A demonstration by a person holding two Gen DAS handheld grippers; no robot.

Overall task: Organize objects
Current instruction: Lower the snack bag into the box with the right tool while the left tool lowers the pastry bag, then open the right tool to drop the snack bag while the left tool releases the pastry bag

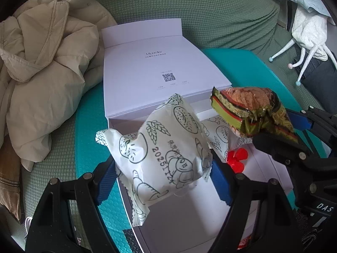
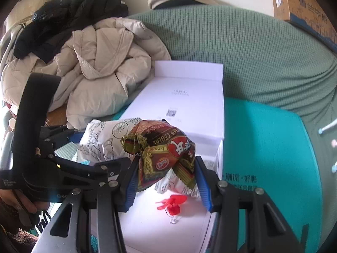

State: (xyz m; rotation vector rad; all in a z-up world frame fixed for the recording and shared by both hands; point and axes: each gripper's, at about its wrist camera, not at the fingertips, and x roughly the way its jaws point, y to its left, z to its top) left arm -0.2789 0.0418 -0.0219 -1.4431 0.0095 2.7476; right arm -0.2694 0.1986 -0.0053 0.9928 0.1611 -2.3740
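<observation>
A white bread packet (image 1: 166, 147) printed with line-drawn loaves hangs over an open white gift box (image 1: 189, 221), its long axis slanting from the lower left corner up toward the hinged lid (image 1: 160, 69), clamped between the wide-set blue pads of the left gripper (image 1: 163, 179). Beside it, the right gripper (image 2: 166, 181) is clenched on a crumpled brown-and-green snack packet (image 2: 162, 147), pads pressing its creased sides, the packet's long axis running roughly level across the box's right side. 2 packets are in the air; 1 more white bread packet (image 1: 219, 135) lies inside the box, next to 1 small red plastic flower-shaped piece (image 1: 237, 158) on the box floor. The box sits on a teal foam mat (image 2: 263, 147) spread over a green-covered sofa (image 2: 252, 52), with 1 cream padded jacket (image 1: 46, 80) heaped just left of the lid and a black garment (image 2: 69, 16) piled behind it
</observation>
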